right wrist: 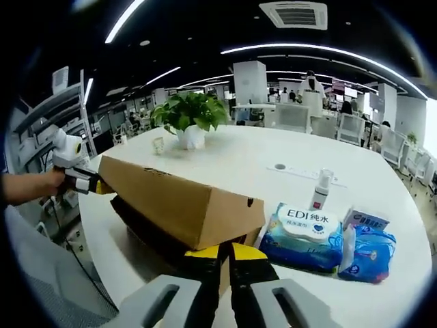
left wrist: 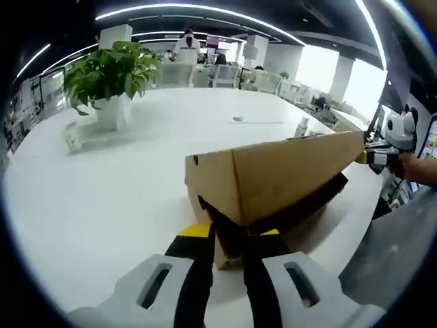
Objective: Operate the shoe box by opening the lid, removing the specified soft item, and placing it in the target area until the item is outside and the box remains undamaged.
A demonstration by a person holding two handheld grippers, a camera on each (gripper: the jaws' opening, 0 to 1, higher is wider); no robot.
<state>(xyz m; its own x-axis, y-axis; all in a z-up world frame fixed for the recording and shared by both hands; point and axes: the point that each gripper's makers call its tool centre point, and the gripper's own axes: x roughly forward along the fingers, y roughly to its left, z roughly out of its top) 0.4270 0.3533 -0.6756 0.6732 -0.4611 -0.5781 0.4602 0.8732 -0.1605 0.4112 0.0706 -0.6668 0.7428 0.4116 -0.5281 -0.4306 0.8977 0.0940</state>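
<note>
Broadly, a wide white table, carrying everything. On it, nearest both cameras, the cardboard shoe box, with its lid lifted and tilted up over the base, a dark gap showing beneath. Opening step in hand, by the look of it: lid raised at both ends, not yet clear of the base. Soft item to be removed hidden inside the box; cannot tell what it is or how it lies. Target area not marked anywhere that can be made out.

Next move, as a judgement: lift the lid evenly and set it aside or fold it back, keeping both ends level so the cardboard does not crease or tear, then free one side to reach in.

Farther back, a potted plant in a white pot, well apart from the box. Beside the box in the right gripper view, a blue pack of wet wipes, a smaller blue pack next to it, and a small white pump bottle just behind.

Left hand-held gripper: jaws narrow, nearly together, tips at the near corner of the box under the lid edge; whether pinching the cardboard or only touching it, cannot tell. Right hand-held gripper: jaws likewise close together, tips at the lower edge of the lid at the opposite end; real grip or mere contact, cannot tell.
</note>
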